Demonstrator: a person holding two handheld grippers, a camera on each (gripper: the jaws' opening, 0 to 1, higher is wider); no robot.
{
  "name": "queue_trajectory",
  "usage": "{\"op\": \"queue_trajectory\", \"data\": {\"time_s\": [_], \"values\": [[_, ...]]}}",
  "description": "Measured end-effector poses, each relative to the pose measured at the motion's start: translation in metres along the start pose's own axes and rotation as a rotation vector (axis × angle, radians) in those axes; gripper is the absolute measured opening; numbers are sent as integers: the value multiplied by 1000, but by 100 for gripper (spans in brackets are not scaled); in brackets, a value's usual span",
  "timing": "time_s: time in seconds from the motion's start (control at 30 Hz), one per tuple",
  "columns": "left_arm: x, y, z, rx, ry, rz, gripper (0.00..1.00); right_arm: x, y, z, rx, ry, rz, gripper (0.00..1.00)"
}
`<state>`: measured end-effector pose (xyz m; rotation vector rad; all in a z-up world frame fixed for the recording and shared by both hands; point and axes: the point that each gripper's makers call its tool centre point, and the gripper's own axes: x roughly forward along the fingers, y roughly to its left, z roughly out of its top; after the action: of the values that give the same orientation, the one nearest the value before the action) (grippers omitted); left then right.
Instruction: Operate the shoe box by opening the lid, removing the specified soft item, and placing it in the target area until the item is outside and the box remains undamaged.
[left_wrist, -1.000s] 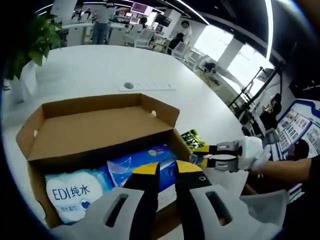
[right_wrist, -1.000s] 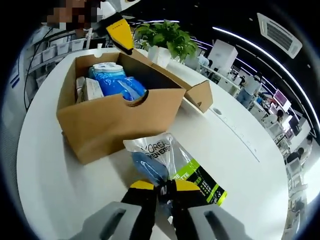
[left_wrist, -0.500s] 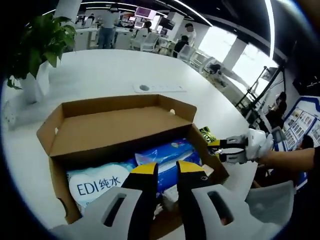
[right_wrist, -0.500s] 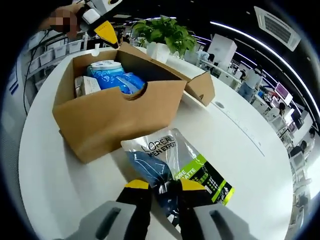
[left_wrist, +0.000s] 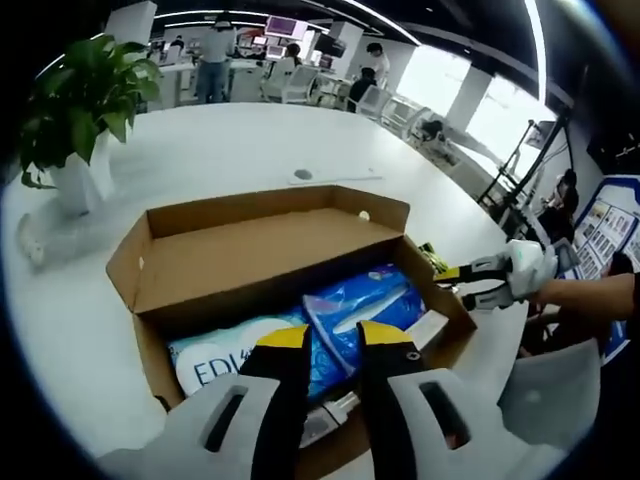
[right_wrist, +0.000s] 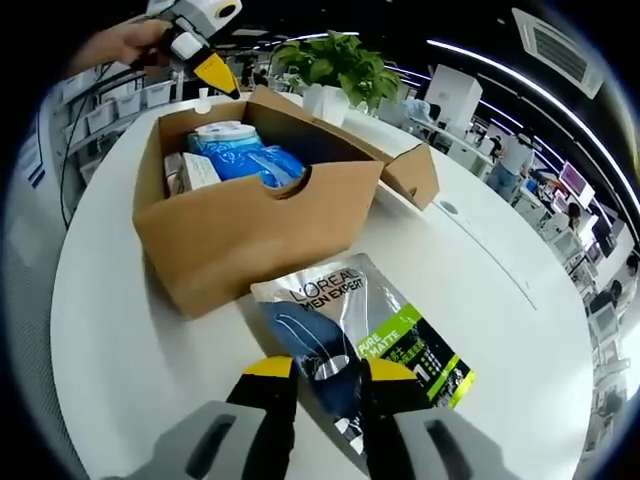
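The brown shoe box (left_wrist: 270, 262) stands on the white table with its lid folded back. Inside lie a blue soft pack (left_wrist: 360, 305) and a white "EDI" pack (left_wrist: 215, 365). My left gripper (left_wrist: 335, 340) hovers over the box's near wall, its jaws slightly apart and holding nothing. In the right gripper view the box (right_wrist: 250, 230) is ahead, with the left gripper (right_wrist: 215, 72) above its far side. A silver, blue and green L'Oreal pouch (right_wrist: 350, 320) lies flat on the table beside the box. My right gripper (right_wrist: 330, 375) is open over the pouch's near corner. The right gripper (left_wrist: 462, 285) also shows past the box's right wall.
A potted plant (left_wrist: 85, 90) stands behind the box on the left and also appears as the plant (right_wrist: 335, 60) beyond the lid. A white power strip (left_wrist: 330, 178) lies farther back on the table. A person's hand (right_wrist: 120, 40) holds the left gripper. People and desks are far off.
My right gripper's jaws have spread and let go of the pouch, which now lies flat on the table. The left gripper's jaws have parted a little over the box.
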<state>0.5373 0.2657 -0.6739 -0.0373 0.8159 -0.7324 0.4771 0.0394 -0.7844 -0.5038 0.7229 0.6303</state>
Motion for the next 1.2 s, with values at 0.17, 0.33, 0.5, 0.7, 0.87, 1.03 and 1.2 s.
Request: {"op": "queue_trajectory", "data": {"time_s": [0.17,0.33,0.5,0.7,0.87,1.03,1.2], "values": [[-2,5,0,32,-2,2,21,-11,1,9,8,-33,-4,21],[-4,11,-4,73,19,13,23,-19,1,12,22,-45,-1,24],[-6,19,-8,128,39,28,26,-24,0,14,-3,-47,-6,24],[-13,27,-6,156,36,35,30,-20,-6,4,20,-9,-6,27],[-18,36,-9,188,50,41,34,-18,-8,0,16,0,-11,32],[-24,43,-10,182,47,50,36,-13,-14,-18,66,45,-15,35],[-27,47,-12,179,45,53,37,-10,-15,-30,109,57,-6,36]]}}
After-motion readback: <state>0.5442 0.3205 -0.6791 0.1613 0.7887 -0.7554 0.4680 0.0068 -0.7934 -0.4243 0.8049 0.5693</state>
